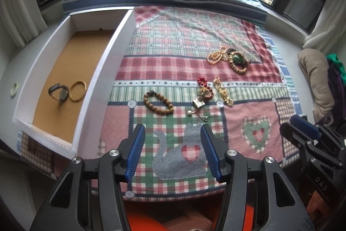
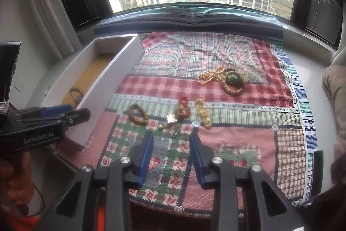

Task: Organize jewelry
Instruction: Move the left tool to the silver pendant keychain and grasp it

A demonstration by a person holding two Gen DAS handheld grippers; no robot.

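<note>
Left wrist view: the left gripper (image 1: 173,133) hangs spread wide and empty, the wooden bead bracelet (image 1: 159,102) just ahead of its fingertips. It should straddle one bead strand, then carry it left into the box (image 1: 99,70). The right gripper (image 2: 172,140) is likewise released.

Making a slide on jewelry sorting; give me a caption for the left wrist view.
Open left gripper above the patchwork cloth; watch and gold bangle lie in the white box.

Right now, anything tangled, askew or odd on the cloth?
Yes. At the far right, a gold bead strand, a light wooden bead bracelet and a green stone piece lie heaped and overlapping. Mid-cloth, red beads, rings and a small silver charm are clumped together. The brown bead bracelet lies alone.
</note>
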